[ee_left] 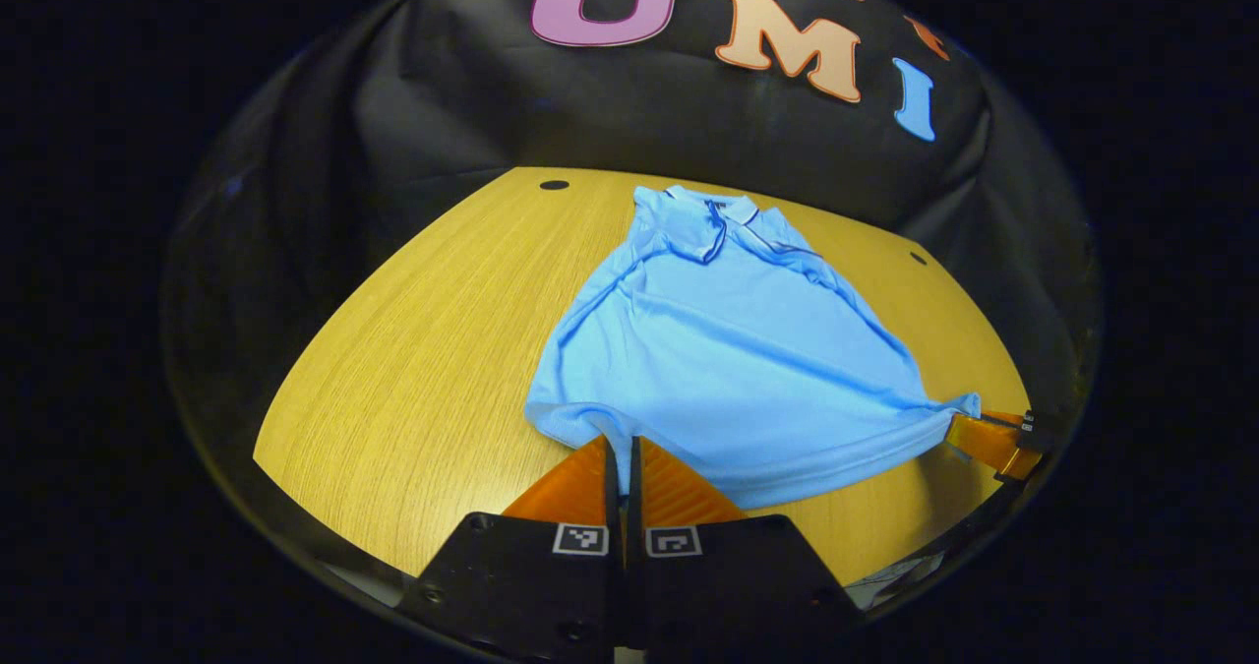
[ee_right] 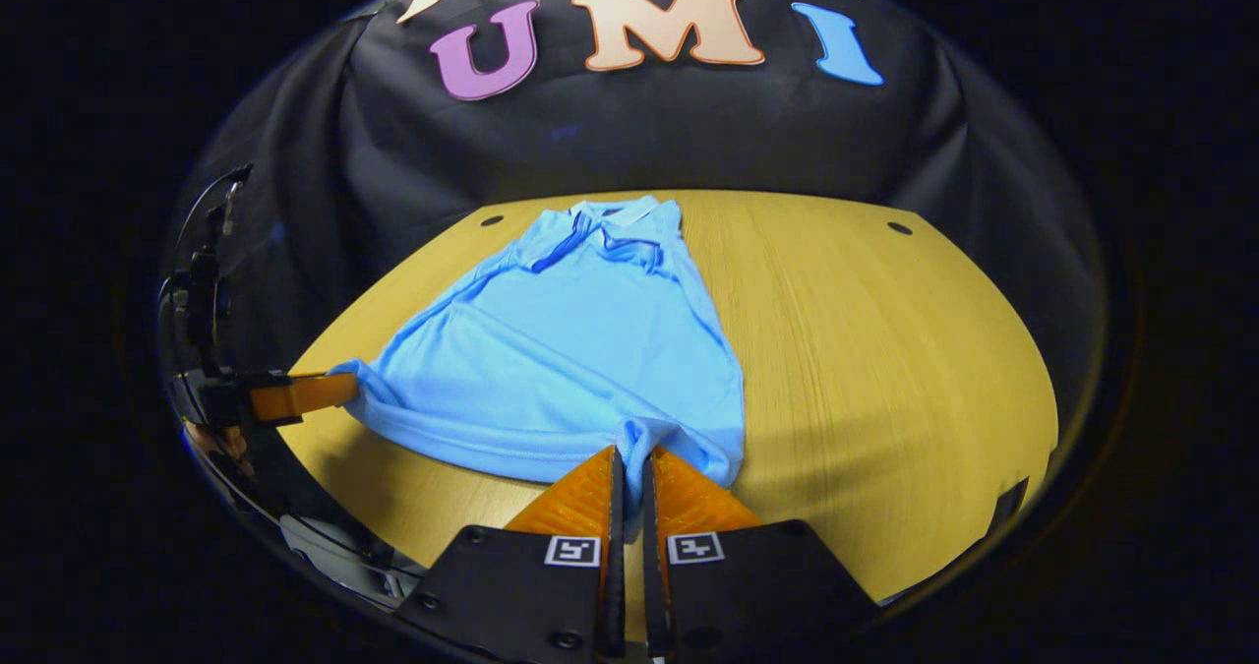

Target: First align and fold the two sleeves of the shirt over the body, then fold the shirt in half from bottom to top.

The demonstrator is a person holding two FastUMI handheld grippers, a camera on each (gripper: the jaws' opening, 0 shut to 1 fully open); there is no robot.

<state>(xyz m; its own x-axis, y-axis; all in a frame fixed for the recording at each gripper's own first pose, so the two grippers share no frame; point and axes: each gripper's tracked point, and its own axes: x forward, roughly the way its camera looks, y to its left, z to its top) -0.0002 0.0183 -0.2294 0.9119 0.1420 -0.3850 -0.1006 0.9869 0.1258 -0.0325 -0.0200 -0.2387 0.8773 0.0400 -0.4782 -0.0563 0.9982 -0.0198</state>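
Now, with both sleeves already lying folded over the body, the shirt [ee_left: 728, 349] sits flat on the table [ee_left: 413, 369], collar [ee_left: 703, 221] toward the booth's far wall and hem [ee_right: 531, 443] along the near edge. The left gripper [ee_left: 622, 448], seen in the left gripper view, has its fingers pressed together on the hem near the left corner, with a pleat of cloth drawn up between them. The right gripper [ee_right: 629, 459], in the right gripper view, pinches the hem at the opposite corner in the same way, its fingers closed on a small gather of fabric. Each view also catches the other gripper farther off, at the far end of the hem, the cloth pulled taut toward it.

By all appearances the step in hand is the bottom-to-top fold. To do it well, both hands should probably rise together and only a little, so the hem stays level and the tucked sleeves are not dragged loose. Holding a light stretch between the two corners would likely stop the middle of the hem from sagging. The carry would best run straight toward the collar, laying the hem down square with the shoulders, then releasing both corners at once. Uneven lift or a twist at either wrist risks a skewed fold, and the fabric looks light enough to slide on the wood.
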